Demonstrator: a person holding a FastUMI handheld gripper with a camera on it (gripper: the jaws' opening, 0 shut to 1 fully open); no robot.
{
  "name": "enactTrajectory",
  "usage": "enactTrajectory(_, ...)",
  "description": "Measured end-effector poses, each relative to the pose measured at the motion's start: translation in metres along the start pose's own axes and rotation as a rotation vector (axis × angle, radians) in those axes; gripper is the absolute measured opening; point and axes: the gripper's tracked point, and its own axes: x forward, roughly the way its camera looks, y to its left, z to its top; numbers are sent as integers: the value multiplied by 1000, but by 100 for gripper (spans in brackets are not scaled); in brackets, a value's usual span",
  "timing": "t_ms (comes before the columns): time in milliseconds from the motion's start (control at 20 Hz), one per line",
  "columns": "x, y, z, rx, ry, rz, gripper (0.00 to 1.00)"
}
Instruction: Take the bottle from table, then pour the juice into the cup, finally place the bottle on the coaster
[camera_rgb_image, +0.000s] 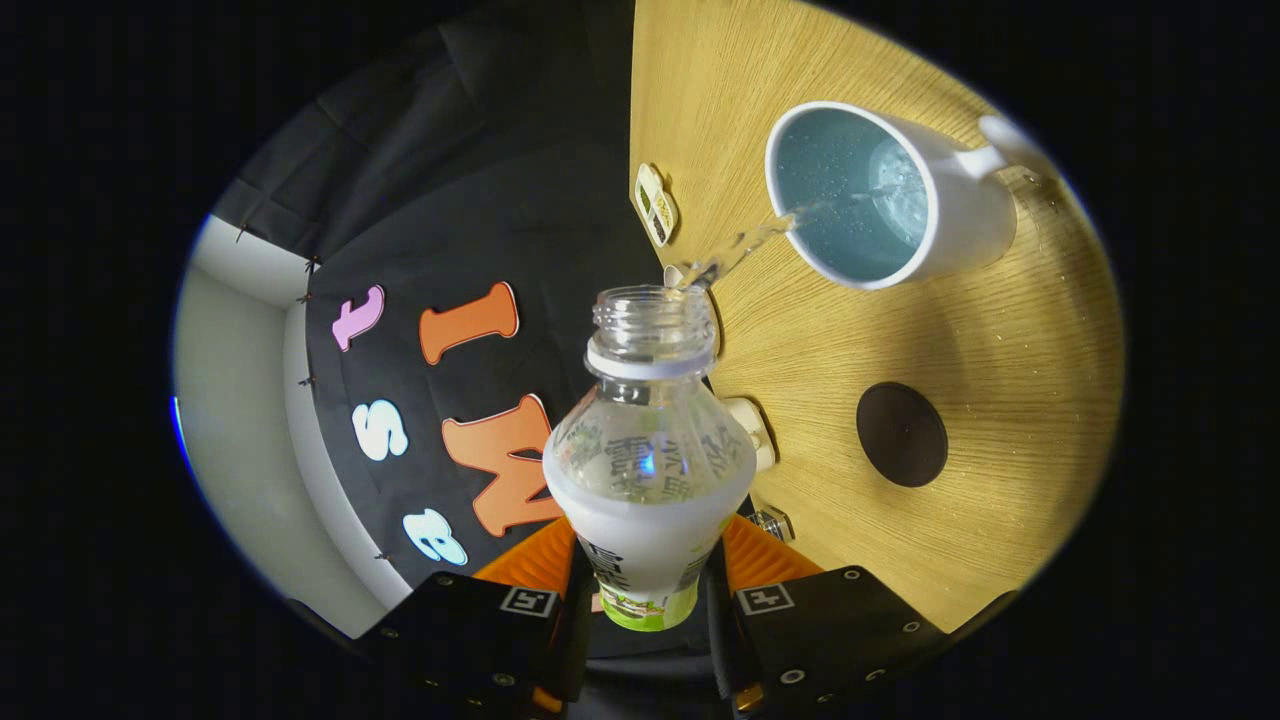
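- Now the gripper (648, 570) is clamped on the bottle (645, 470), one finger pressing each side of its lower body.
- Clear plastic bottle, uncapped, threaded neck with a white collar ring, a white label with a green base around the lower half.
- It is tipped toward the cup (880, 195); a thin clear stream (760, 240) runs from its mouth over the cup's rim.
- White handled cup on the wooden table (1000, 400), pale blue inside, liquid pooled within.
- A dark round coaster (901, 434) lies bare near the cup, beyond the fingers.
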Motion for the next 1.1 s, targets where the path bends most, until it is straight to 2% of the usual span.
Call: enactTrajectory(1100,-1,22,13,108,-26,30,51)
